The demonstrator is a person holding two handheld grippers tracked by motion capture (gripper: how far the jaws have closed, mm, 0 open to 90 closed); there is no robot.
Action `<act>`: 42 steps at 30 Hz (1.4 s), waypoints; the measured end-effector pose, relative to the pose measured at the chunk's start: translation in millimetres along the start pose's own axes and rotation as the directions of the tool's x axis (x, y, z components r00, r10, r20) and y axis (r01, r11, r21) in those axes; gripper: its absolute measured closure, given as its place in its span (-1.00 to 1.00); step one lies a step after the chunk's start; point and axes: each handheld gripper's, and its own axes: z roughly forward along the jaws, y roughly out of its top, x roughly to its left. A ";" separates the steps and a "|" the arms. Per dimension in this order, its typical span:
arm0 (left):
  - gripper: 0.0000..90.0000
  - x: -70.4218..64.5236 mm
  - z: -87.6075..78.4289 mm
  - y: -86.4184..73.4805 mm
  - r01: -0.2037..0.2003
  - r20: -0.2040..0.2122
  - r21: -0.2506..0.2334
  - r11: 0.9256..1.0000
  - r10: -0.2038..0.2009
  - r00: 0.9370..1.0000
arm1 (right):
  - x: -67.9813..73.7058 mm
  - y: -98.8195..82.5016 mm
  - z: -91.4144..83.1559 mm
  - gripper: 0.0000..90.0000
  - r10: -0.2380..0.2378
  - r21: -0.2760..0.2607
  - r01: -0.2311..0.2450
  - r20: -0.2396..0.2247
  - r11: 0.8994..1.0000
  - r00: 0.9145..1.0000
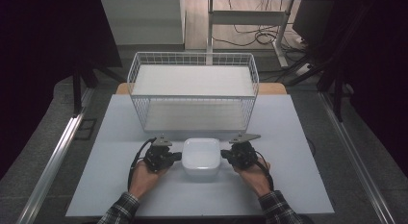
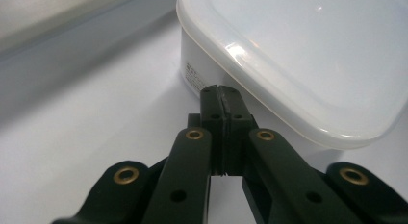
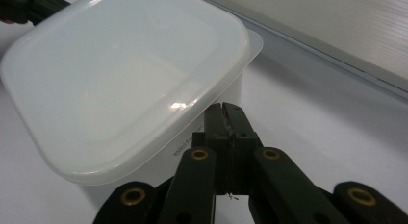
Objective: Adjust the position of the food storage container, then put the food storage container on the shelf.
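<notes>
Container [image 2: 308,65] side print unreadable.

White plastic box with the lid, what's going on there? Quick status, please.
Left gripper and right gripper shut, tips against opposite sides of the white lidded plastic box. Box flat on the pale table. White wire basket stands just behind it.

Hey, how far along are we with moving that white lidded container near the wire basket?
Done: both jaws are shut and set against opposite sides of the white container, left hand-held gripper and right hand-held gripper under its lid rim. In hand: squeezing it between them. Left: it sits on the table, likely bound for the wire basket.
</notes>
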 end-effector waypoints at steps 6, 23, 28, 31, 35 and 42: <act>1.00 -9.7 -11.8 -13.5 0.017 0.020 -0.001 1.000 -0.017 1.000 | 17.5 -9.0 -6.7 0.98 -0.034 0.021 0.034 -0.008 0.999 0.999; 0.26 -18.4 -39.1 -32.3 0.021 -0.026 -0.048 0.999 -0.022 0.999 | 13.4 -24.0 -28.8 0.53 -0.067 -0.036 0.067 -0.008 0.997 0.998; -0.30 -19.7 -43.6 -44.1 -0.007 -0.040 -0.050 0.999 0.005 0.999 | 9.3 -33.4 -39.0 -0.11 -0.078 -0.051 0.080 0.025 0.995 0.997; -0.56 -16.5 -41.8 -51.1 0.006 0.004 -0.032 0.999 -0.006 1.000 | 4.7 -39.9 -40.5 -0.61 -0.071 -0.064 0.072 0.011 0.995 0.997; -0.79 -15.8 -40.9 -53.5 0.001 0.008 -0.018 1.000 -0.001 1.000 | 1.6 -48.4 -37.6 -0.88 -0.072 -0.031 0.073 0.044 0.997 0.996; -0.89 -14.6 -43.4 -53.4 -0.007 0.003 -0.049 0.999 0.007 1.000 | 3.2 -47.1 -37.6 -0.95 -0.071 -0.045 0.072 0.029 0.996 0.997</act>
